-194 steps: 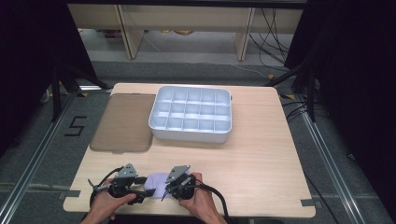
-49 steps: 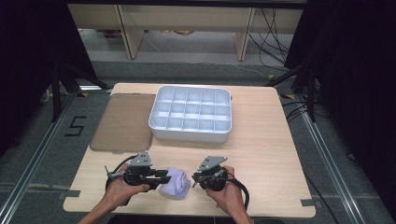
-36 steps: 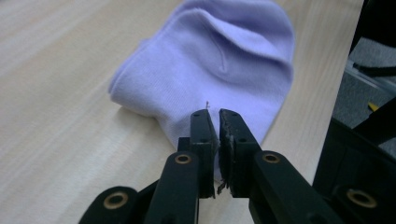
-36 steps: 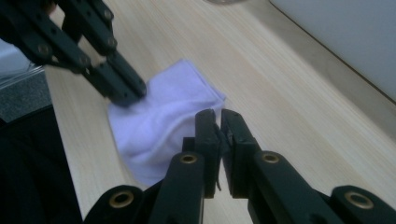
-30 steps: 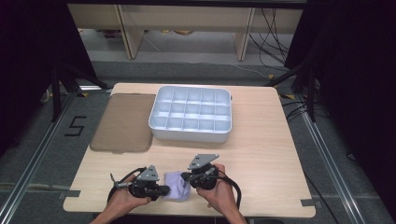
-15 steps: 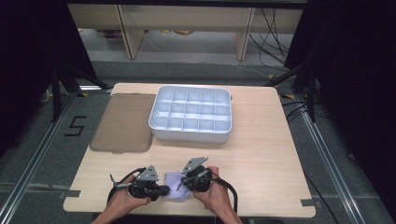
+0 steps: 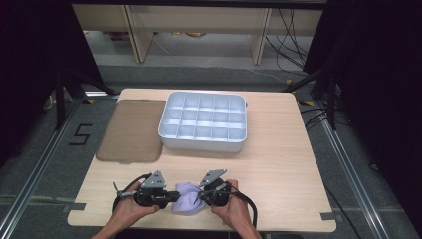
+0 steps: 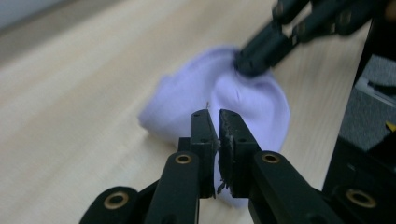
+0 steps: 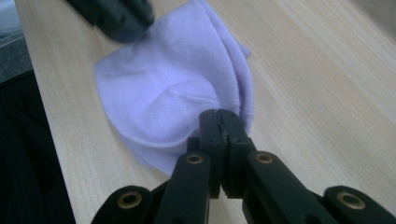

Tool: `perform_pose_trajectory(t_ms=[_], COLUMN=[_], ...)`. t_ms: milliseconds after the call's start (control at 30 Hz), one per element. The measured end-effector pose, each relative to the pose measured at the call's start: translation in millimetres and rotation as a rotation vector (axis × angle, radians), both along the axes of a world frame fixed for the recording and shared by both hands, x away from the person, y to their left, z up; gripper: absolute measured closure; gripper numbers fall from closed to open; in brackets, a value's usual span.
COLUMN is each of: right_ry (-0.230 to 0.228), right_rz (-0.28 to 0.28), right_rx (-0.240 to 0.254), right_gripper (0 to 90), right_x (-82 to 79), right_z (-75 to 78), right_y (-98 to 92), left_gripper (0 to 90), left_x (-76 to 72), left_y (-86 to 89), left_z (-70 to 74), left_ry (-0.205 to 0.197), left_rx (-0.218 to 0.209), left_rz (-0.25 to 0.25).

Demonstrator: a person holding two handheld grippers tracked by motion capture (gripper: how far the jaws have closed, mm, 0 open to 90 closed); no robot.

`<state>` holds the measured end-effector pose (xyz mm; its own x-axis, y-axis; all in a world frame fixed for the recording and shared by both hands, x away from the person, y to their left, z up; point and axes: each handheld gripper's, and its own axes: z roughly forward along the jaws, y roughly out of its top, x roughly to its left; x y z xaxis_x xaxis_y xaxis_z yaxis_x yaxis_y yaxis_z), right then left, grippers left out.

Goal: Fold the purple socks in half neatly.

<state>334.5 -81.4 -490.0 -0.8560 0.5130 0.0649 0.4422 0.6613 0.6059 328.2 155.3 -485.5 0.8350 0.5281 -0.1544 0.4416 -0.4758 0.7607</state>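
A small lavender cloth [image 7: 187,201] lies bunched near the table's front edge, between my two grippers. My left gripper [image 7: 172,197] comes in from the left and is shut on the cloth's left side. From the right, my right gripper [image 7: 201,195] is shut on its other side. In the left gripper view the jaws [image 8: 214,115] pinch the cloth [image 8: 191,95], with the other gripper's tip [image 8: 254,58] on its far edge. In the right gripper view the jaws [image 9: 218,115] clamp the hem of the cloth [image 9: 159,79], which rests on the wood.
A white tray [image 7: 201,144] with several empty compartments stands at the table's middle back. A flat brown mat [image 7: 132,130] lies to its left. The front table edge [image 7: 164,226] runs just below my hands. Dark curtains flank the table.
Since the earliest frames both hands have drawn closer together and the cloth has bunched up between them. Over the last second nothing visible has moved.
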Motion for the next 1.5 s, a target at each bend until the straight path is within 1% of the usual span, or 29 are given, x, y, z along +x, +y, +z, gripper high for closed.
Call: perform_pose_trajectory(t_ms=[67, 100, 133, 167, 200, 267, 300, 400, 433, 533, 567, 600, 633, 700, 767, 800, 833, 867, 967, 1000, 1033, 1067, 1100, 1233, 1267, 1300, 1367, 1433, 1500], right_ry=[-0.006, -0.009, -0.014, -0.014, -0.010, -0.011, -0.012, -0.002, -0.002, -0.005, -0.013, -0.020, -0.028, -0.043, -0.031, -0.040, -0.051, -0.053, -0.047, -0.044, -0.041, -0.042, -0.042, -0.033, -0.038, -0.038, -0.031, -0.052, -0.053], right_rz=[-0.010, -0.011, -0.002, -0.002, -0.001, -0.001, -0.001, 0.005, 0.005, -0.003, -0.010, 0.020, -0.011, 0.004, 0.000, 0.000, 0.032, 0.018, 0.021, 0.054, 0.037, 0.060, 0.060, 0.048, 0.074, 0.074, 0.052, 0.057, 0.064], right_rx=[-0.006, -0.007, -0.009, -0.009, -0.015, -0.016, -0.017, -0.018, -0.018, -0.007, -0.002, 0.015, 0.017, 0.030, 0.032, 0.041, 0.042, 0.036, 0.038, 0.037, 0.036, 0.035, 0.035, 0.023, 0.016, 0.016, 0.026, 0.039, 0.032], right_gripper=[89.7, 89.8, 89.7, 89.7, 89.7, 89.7, 89.7, 89.7, 89.7, 89.6, 89.3, 89.3, 89.3, 89.3, 89.4, 89.3, 89.3, 89.3, 89.3, 89.3, 89.3, 89.3, 89.3, 89.3, 89.3, 89.3, 89.3, 89.3, 89.3], right_x=[-0.1, 0.1, 0.9, 0.9, 0.8, 0.9, 1.0, 1.2, 1.2, 1.7, 0.9, 2.2, 0.4, 0.4, -1.6, -2.6, -1.5, -2.7, -3.5, -2.0, -3.7, -2.8, -2.8, -2.9, -1.2, -1.2, -2.9, -3.7, -5.5], right_z=[-0.3, -0.5, -0.7, -0.7, 0.4, 0.4, 0.3, -0.5, -0.5, -0.2, 4.3, 6.2, 9.8, 14.5, 16.9, 17.3, 17.2, 17.5, 16.2, 16.1, 16.2, 15.5, 15.5, 9.8, 7.8, 7.8, 10.7, 14.0, 18.1], right_y=[0.7, 1.0, 1.1, 1.1, 0.5, 0.4, 0.3, 0.9, 0.9, 0.3, -0.6, -0.3, -0.4, 0.9, 2.2, 6.0, 7.2, 8.4, 11.7, 12.1, 12.9, 13.6, 13.6, 15.1, 15.1, 15.1, 15.3, 15.4, 15.5], left_gripper=[83.8, 83.8, 83.9, 84.0, 84.2, 84.5, 84.8, 85.3, 85.3, 84.9, 84.2, 84.0, 83.9, 83.9, 83.9, 83.7, 83.6, 83.7, 83.4, 83.4, 83.2, 83.1, 83.1, 82.0, 81.2, 81.2, 79.9, 77.1, 75.2], left_x=[1.8, 4.7, 10.3, 10.3, 17.8, 20.6, 23.5, 24.6, 25.1, 23.8, 23.9, 23.6, 21.8, 20.0, 15.0, 10.0, 10.0, 5.5, -4.6, -7.8, -12.1, -14.6, -14.6, -11.6, -12.3, -11.7, -12.3, -11.5, -12.1], left_y=[-1.8, -3.9, -8.4, -8.4, -8.1, -6.9, -3.9, -3.0, -2.0, -3.6, -2.9, -2.1, -2.7, -3.6, -4.9, -5.4, -5.4, -7.2, -7.8, -7.4, -8.0, -7.1, -7.1, -5.5, -4.9, -3.3, 0.1, 6.5, 13.3], left_z=[1.3, 1.2, -4.1, -4.1, -11.6, -15.3, -17.6, -23.2, -21.1, -21.1, -19.0, -15.7, -13.5, -10.9, -7.0, -5.5, -5.5, -6.7, -11.0, -12.6, -14.9, -17.1, -17.1, -20.1, -18.7, -15.7, -11.0, -7.7, -7.5], left_ry=[0.006, -0.010, -0.008, -0.008, -0.013, 0.005, 0.007, 0.033, 0.021, 0.019, 0.014, 0.007, 0.008, 0.000, -0.004, -0.017, -0.017, -0.003, 0.028, 0.027, 0.047, 0.048, 0.048, 0.042, 0.046, 0.032, 0.029, 0.034, 0.073], left_rx=[-0.001, 0.010, 0.039, 0.039, 0.073, 0.070, 0.103, 0.079, 0.100, 0.102, 0.089, 0.083, 0.067, 0.048, 0.033, 0.049, 0.049, 0.031, 0.030, 0.034, 0.031, 0.064, 0.064, 0.069, 0.064, 0.062, 0.048, 0.043, 0.022], left_rz=[0.011, 0.004, 0.007, 0.007, 0.020, 0.030, 0.020, 0.048, 0.023, 0.030, 0.038, 0.022, 0.041, 0.042, 0.033, -0.001, -0.001, 0.003, -0.030, -0.049, -0.043, -0.055, -0.055, -0.051, -0.035, -0.048, -0.028, -0.014, 0.027])
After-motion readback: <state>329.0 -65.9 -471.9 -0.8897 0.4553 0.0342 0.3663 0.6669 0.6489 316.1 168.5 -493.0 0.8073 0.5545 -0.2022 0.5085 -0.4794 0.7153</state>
